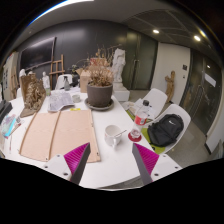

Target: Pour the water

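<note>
small items (134, 131) beside white cup (112, 135) too tiny to identify

Dim room, lit from above by small ceiling lights (155, 31) with a brighter glare patch on the ceiling. White table (120, 165) evenly bright, shadows soft and faint. Strong fisheye bending toward the rim; far wall dark, fine detail soft throughout.

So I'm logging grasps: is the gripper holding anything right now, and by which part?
Nothing is held. The gripper is open, its fingers apart over the white table, with the white cup standing beyond them, untouched.
</note>
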Tool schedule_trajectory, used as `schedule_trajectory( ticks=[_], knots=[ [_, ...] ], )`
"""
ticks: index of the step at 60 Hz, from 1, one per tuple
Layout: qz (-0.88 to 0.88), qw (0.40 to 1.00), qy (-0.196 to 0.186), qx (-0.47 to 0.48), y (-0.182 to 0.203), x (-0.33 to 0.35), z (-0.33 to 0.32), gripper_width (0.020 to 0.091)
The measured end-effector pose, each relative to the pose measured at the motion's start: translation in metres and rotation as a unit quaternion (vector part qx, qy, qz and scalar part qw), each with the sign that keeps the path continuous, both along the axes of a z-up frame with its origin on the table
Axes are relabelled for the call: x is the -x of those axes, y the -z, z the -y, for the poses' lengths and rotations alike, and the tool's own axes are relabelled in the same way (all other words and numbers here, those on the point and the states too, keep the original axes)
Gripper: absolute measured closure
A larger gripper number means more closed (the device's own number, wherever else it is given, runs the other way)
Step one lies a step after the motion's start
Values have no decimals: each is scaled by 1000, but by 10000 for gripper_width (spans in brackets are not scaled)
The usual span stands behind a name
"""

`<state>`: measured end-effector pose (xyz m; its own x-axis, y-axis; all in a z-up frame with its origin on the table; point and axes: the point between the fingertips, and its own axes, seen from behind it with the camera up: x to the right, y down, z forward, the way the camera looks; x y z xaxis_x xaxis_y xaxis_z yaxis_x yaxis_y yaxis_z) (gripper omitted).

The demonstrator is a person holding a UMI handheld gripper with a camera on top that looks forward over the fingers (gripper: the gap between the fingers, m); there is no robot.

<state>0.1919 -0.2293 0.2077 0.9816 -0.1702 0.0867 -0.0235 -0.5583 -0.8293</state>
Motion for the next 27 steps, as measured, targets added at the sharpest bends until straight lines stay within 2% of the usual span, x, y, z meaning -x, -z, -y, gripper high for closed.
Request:
schedule_trajectory(
  ticks=[13,27],
  knots=[
    [19,1000,-13,-5,-13,29,30,250],
    [29,1000,-7,-3,-11,15,37,251]
  ],
)
